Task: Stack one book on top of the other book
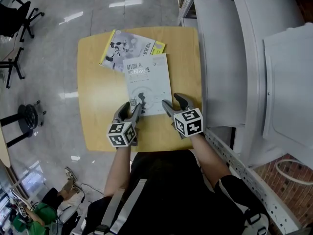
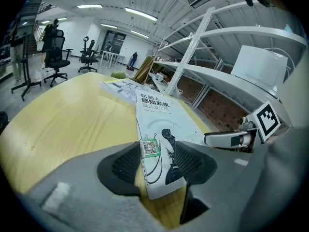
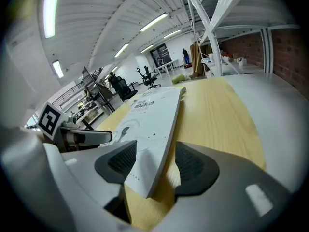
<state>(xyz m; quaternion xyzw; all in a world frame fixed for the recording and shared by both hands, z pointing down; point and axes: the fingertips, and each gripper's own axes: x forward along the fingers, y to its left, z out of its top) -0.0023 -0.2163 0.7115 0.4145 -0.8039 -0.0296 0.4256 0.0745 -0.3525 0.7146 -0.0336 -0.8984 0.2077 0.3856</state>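
Note:
A white book [image 1: 149, 84] lies lengthwise on the yellow wooden table [image 1: 98, 106]. Its far left corner overlaps a second book with a yellow edge [image 1: 124, 48], which lies askew at the table's far side. My left gripper [image 1: 131, 110] stands at the white book's near left corner. In the left gripper view that corner [image 2: 154, 168] sits between the pads of the left gripper [image 2: 157, 163] with gaps showing. My right gripper [image 1: 173, 103] brackets the near right corner. In the right gripper view the white book [image 3: 154, 115] runs between the spread pads of the right gripper [image 3: 153, 166], unpressed.
A white metal shelf unit [image 1: 234, 58] stands tight against the table's right edge. Office chairs [image 1: 14, 13] and a black stool [image 1: 29, 116] stand on the glossy floor to the left. The person's torso is close to the table's near edge.

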